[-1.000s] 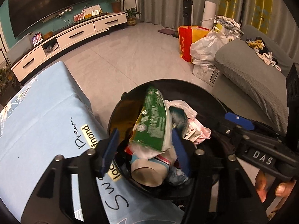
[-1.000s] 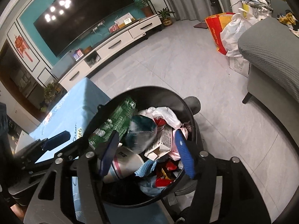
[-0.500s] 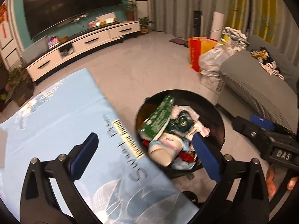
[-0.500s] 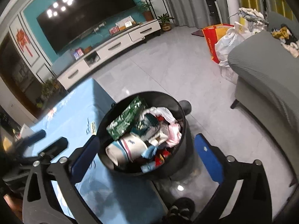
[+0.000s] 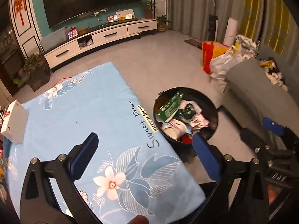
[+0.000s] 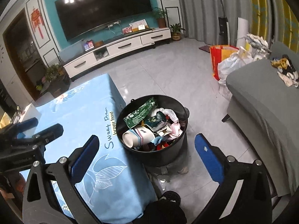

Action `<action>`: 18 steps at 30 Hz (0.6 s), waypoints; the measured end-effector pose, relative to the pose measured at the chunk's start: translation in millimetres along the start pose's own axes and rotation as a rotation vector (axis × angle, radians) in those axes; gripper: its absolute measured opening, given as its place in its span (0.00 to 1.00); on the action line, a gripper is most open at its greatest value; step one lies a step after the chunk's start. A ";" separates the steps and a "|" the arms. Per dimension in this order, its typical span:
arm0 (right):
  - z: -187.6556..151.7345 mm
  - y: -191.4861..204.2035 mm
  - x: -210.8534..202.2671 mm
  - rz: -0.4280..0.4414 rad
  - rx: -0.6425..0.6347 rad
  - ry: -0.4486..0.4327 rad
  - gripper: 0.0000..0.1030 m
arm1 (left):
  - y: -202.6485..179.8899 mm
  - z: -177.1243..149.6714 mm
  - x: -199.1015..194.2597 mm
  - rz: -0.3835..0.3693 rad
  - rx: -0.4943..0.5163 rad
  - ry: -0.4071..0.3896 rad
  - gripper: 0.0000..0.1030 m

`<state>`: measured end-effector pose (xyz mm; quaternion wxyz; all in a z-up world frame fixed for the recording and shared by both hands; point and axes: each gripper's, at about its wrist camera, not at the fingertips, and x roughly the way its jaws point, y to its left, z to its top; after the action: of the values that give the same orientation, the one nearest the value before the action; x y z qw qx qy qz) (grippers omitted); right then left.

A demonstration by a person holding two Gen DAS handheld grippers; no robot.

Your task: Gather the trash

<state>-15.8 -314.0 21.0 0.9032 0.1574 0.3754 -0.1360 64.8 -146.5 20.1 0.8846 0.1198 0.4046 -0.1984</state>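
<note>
Blue-padded left gripper [image 5: 145,158] and right gripper [image 6: 147,156] both stand spread wide, nothing between them. Centre frame sits the black trash bin [image 6: 168,156], heaped with wrappers and a paper cup [image 6: 139,136], touching the light-blue floral tablecloth [image 5: 78,115].

Teal wall [image 6: 50,18], black TV [image 6: 104,9], white cabinet [image 6: 119,50], grey sofa [image 6: 261,97], tiled floor [image 6: 168,74].

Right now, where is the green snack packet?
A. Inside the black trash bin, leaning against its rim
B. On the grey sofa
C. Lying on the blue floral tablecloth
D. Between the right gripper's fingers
A: the green snack packet sits in the black trash bin atop the other rubbish, and both the left gripper and right gripper are open and empty.
</note>
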 end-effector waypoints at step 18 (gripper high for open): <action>-3.9 27.8 -47.6 0.007 -0.055 -0.031 0.97 | 3.9 -8.3 -69.6 0.059 -0.028 -0.075 0.97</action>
<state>-40.5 -281.0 57.8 0.9135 0.1315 0.3644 -0.1246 19.8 -122.2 68.1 0.9062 0.1117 0.3703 -0.1711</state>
